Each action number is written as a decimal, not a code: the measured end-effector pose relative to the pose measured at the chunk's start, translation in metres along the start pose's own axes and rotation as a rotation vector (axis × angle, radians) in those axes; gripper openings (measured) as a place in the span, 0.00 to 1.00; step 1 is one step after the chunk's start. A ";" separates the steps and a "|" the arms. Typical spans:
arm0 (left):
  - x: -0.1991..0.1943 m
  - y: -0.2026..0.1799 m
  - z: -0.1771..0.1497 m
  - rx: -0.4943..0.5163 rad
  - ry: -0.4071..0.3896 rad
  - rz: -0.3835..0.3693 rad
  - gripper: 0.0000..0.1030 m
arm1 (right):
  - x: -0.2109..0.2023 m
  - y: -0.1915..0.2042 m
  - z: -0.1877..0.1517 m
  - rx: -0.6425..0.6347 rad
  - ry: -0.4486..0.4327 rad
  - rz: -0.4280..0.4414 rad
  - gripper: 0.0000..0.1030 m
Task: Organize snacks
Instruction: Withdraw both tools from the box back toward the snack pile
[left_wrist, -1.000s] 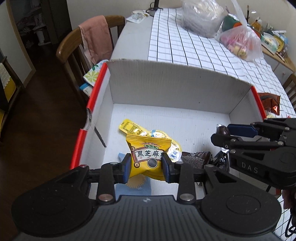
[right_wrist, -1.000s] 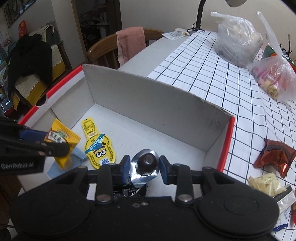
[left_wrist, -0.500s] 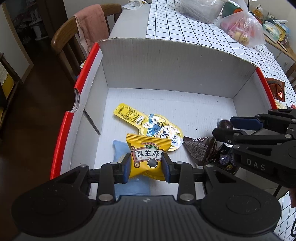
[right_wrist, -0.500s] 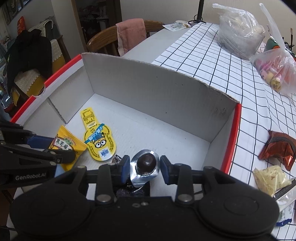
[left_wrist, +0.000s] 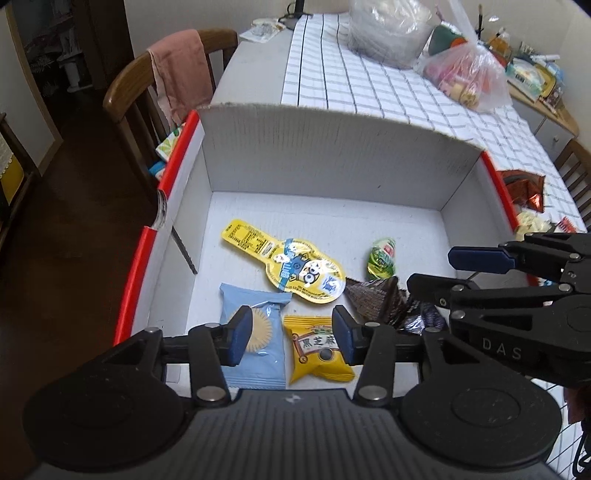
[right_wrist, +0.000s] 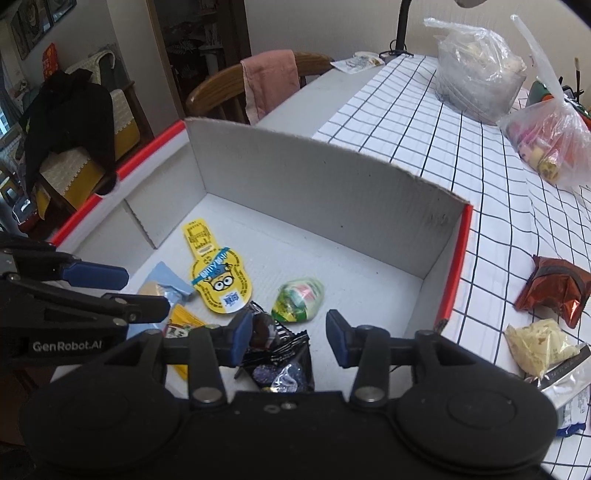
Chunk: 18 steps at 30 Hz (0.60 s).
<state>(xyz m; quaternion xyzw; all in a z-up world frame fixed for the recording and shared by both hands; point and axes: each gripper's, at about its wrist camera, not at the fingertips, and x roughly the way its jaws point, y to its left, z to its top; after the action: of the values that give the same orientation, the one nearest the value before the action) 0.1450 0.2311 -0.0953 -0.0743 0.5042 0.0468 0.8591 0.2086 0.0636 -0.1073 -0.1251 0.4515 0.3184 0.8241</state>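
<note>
A white cardboard box with red edges (left_wrist: 332, 147) (right_wrist: 332, 184) holds several snacks. My left gripper (left_wrist: 291, 338) is open above the yellow sesame packet (left_wrist: 317, 349), which lies on the box floor next to a blue cookie packet (left_wrist: 255, 332). A yellow Minions packet (left_wrist: 291, 262) (right_wrist: 218, 273) lies in the middle. A green wrapped snack (left_wrist: 380, 256) (right_wrist: 299, 297) lies on the floor beyond my right gripper (right_wrist: 284, 336), which is open and empty over dark packets (right_wrist: 280, 358). The right gripper also shows in the left wrist view (left_wrist: 458, 269).
Loose snacks lie on the checked tablecloth right of the box: a red-brown packet (right_wrist: 554, 288) and a pale packet (right_wrist: 539, 347). Plastic bags (right_wrist: 480, 85) stand at the far end. A wooden chair with a pink towel (left_wrist: 177, 77) stands left of the table.
Both grippers opened. The yellow sesame packet dropped from the left gripper onto the box floor. The right gripper no longer holds the foil-wrapped snack, and a green snack now lies in the box.
</note>
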 end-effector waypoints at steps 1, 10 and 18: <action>-0.003 -0.001 0.000 0.002 -0.009 -0.002 0.46 | -0.004 0.000 0.000 0.000 -0.007 0.002 0.46; -0.034 -0.010 -0.003 0.013 -0.085 -0.025 0.60 | -0.045 -0.005 -0.006 0.015 -0.090 0.000 0.58; -0.062 -0.026 -0.006 0.028 -0.154 -0.045 0.70 | -0.083 -0.014 -0.013 0.030 -0.170 -0.003 0.74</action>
<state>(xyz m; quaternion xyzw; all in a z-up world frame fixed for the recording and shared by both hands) 0.1135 0.2039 -0.0416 -0.0700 0.4355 0.0259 0.8971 0.1765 0.0126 -0.0475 -0.0859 0.3847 0.3196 0.8617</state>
